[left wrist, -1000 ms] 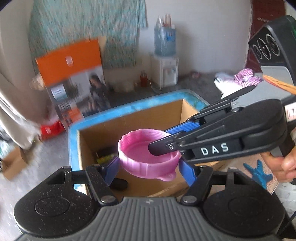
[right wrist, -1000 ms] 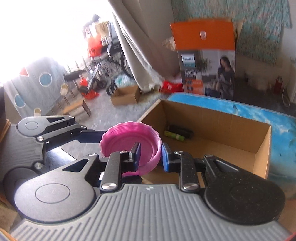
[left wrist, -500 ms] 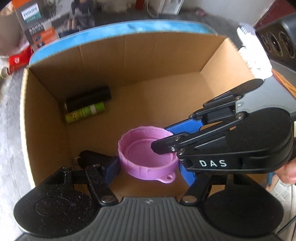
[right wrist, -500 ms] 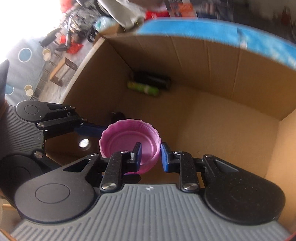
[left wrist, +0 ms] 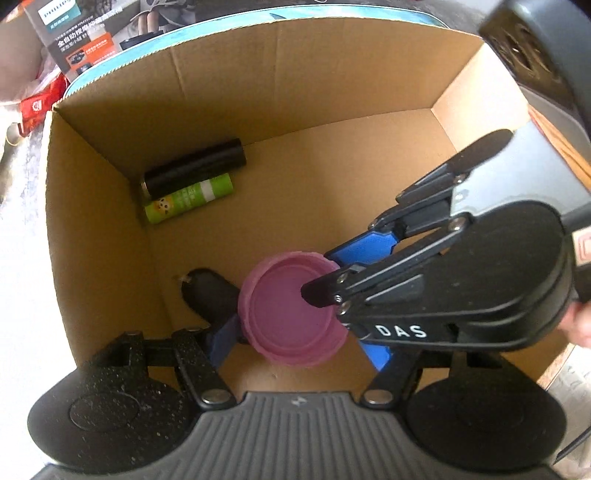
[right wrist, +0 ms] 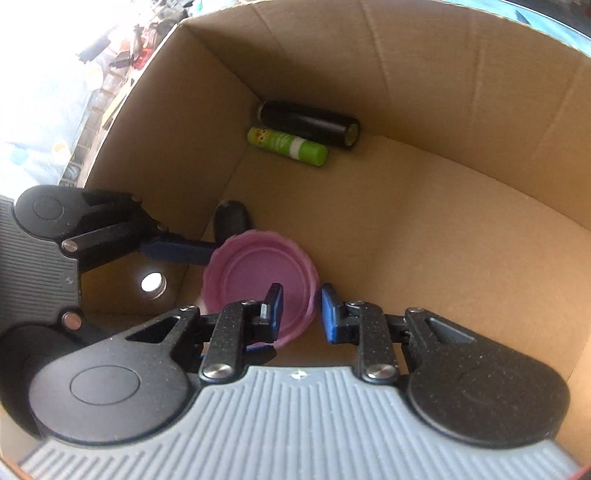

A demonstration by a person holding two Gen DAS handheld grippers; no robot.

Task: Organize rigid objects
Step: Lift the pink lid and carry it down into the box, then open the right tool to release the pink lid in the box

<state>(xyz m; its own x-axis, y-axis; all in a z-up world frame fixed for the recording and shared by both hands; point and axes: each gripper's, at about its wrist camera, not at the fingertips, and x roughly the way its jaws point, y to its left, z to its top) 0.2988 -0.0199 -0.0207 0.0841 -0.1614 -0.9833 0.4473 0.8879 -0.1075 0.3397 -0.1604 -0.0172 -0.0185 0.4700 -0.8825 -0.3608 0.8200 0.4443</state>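
A pink plastic lid (left wrist: 288, 314) hangs low inside a cardboard box (left wrist: 295, 81), held by both grippers. My left gripper (left wrist: 299, 343) points straight down and spans the lid's full width, its blue pads against opposite sides. From the right, my right gripper (right wrist: 301, 310) pinches the lid's rim (right wrist: 314, 295), one finger inside the lid and one outside. On the box floor lie a black cylinder (left wrist: 194, 166) and a green glue stick (left wrist: 188, 199) in the far left corner. A black oval object (left wrist: 207, 295) sits partly under the lid.
The box walls stand high around both grippers; its floor (right wrist: 424, 229) is bare on the right. Behind the box are a blue table edge (left wrist: 110, 62) and a printed product carton (left wrist: 77, 33). A dark speaker-like device (left wrist: 535, 48) sits at the upper right.
Both grippers have sunk together into the box with the lid and tipped downward. The room beyond has dropped out of view. The grip on the lid looks the same.
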